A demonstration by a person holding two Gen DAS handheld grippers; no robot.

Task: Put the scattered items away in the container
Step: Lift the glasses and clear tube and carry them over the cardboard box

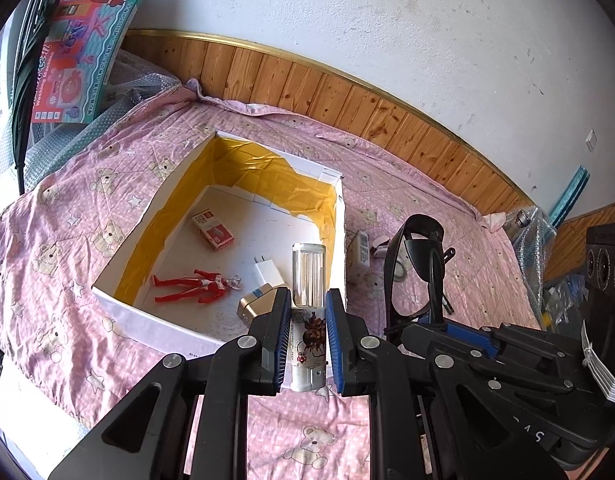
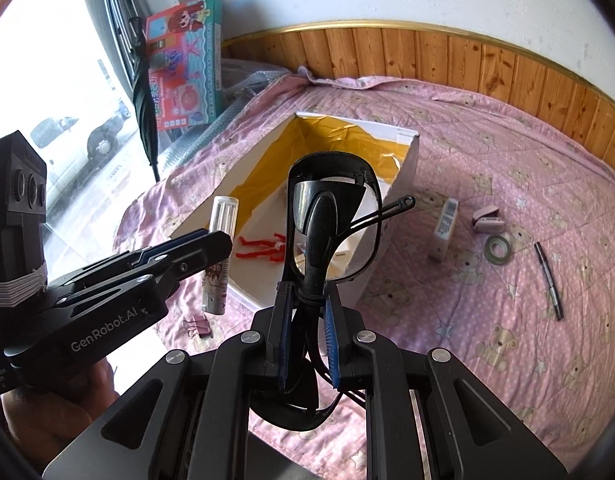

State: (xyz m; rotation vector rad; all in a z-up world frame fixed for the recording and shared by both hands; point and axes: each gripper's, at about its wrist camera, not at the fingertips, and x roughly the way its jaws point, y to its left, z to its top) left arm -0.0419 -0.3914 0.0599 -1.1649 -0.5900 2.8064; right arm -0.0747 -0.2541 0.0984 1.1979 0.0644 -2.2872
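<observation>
Two handheld grippers, each carrying an item, poised near a white cardboard box (image 1: 119,300) on a pink bear-print quilt (image 1: 47,240).

The left gripper (image 1: 306,312) is clamped on a slim cylindrical spray bottle (image 1: 307,276) with a clear, glassy cap and printed label, held upright at the box's near corner. The right gripper (image 2: 307,312) pinches glossy black sunglasses (image 2: 331,220), folded, their arms sticking out. The box, lined with crinkled yellow foil, already holds a red action figure (image 1: 195,284), a white charger plug (image 1: 267,274) and a small red-and-white carton (image 1: 213,232). Probably best to carry each item clear over the rim, lower it, then release onto bare floor, watching that the sunglasses' arms don't snag.
</observation>
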